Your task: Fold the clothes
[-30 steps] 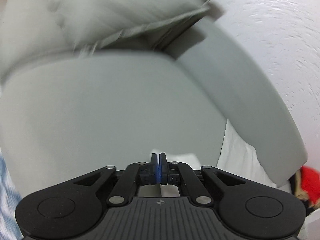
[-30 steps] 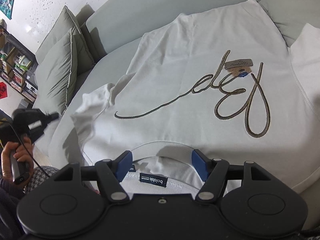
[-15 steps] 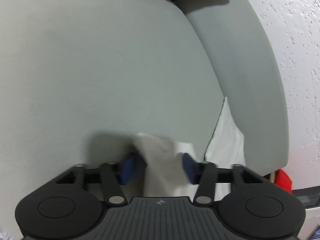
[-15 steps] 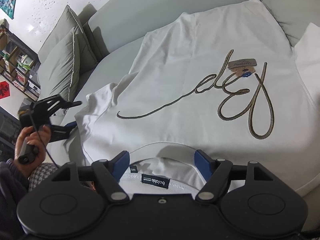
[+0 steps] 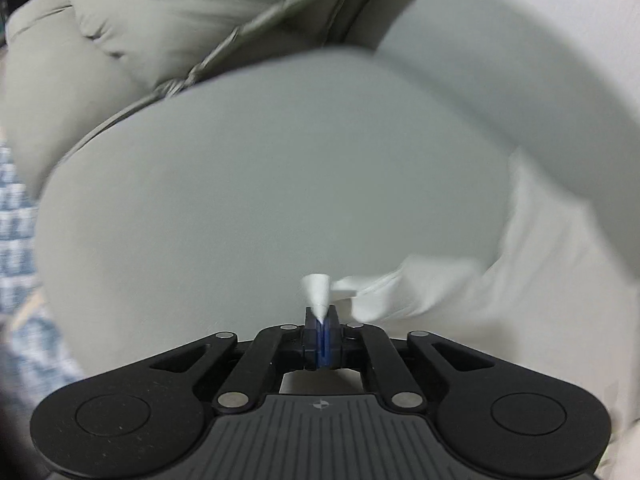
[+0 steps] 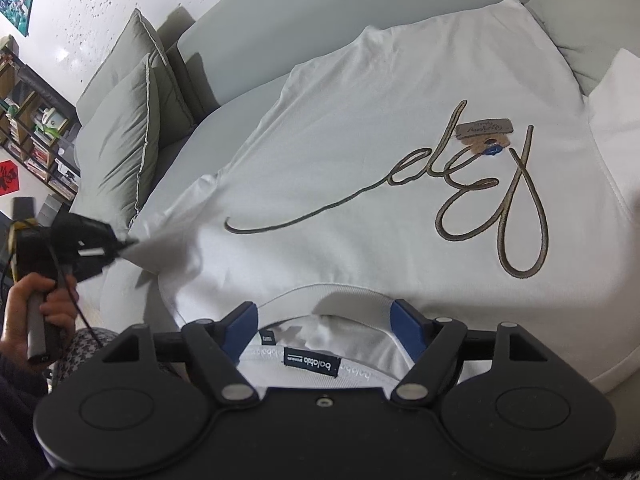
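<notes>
Right wrist view, nearest first: the right gripper (image 6: 320, 326) hovers with its blue-padded fingers (image 6: 406, 322) spread wide and holding nothing, one on each side of the collar (image 6: 320, 300) of the white sweatshirt (image 6: 380, 184), whose neck label (image 6: 308, 360) sits just inside the gap. Taking that collar as the landmark, the garment lies chest-up on the grey sofa (image 6: 240, 92) and its long axis runs straight away from the collar toward the hem near the backrest. Left of the collar the sleeve (image 6: 168, 240) is drawn out sideways, its tip pinched in the left gripper (image 6: 120, 246), held by the person's hand (image 6: 36, 312). In the left wrist view that gripper (image 5: 321, 318) has its fingers pressed together on a small peak of white cloth, with the blurred sleeve trailing off to the right. Farther left of the collar stand the sofa cushions (image 6: 120, 132). The next fold, I judge, turns on carrying the sleeve from the collar's left across toward the script lettering (image 6: 460, 192); the left gripper already has it, so it is the nearer one
</notes>
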Demonstrator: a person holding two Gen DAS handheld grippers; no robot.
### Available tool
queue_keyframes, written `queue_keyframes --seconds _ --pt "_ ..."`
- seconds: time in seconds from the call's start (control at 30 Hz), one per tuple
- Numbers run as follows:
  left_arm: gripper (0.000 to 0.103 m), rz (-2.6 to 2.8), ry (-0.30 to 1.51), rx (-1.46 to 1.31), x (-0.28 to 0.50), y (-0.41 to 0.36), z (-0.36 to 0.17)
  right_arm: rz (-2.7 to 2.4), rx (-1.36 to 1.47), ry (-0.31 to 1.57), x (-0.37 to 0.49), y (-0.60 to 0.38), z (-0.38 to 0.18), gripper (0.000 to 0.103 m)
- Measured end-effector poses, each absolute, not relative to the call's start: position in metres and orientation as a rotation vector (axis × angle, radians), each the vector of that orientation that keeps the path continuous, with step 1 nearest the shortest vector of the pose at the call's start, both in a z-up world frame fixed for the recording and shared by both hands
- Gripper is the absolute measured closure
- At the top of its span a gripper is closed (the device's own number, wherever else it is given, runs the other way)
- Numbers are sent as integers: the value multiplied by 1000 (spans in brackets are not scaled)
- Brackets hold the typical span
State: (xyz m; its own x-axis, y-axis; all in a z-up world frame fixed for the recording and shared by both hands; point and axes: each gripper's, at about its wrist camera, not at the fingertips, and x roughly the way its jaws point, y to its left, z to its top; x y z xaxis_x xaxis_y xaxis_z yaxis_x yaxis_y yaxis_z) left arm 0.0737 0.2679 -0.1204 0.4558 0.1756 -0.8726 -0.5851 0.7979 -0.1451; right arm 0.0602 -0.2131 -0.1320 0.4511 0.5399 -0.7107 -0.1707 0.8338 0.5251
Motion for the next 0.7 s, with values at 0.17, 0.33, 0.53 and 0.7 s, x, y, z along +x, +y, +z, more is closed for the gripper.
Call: queue_keyframes --seconds 0.17,0.33,0.53,0.7 --pt "61 517 912 -479 53 279 -93 463 401 1019 59 -214 -130 29" --pt "56 362 768 -499 56 302 -59 466 425 1021 61 -215 -131 27" --pt "54 244 1019 -467 133 298 -116 465 388 1019 60 -208 -129 25" --pt "57 159 1043 -516 150 297 -135 474 404 1025 62 -212 -130 25"
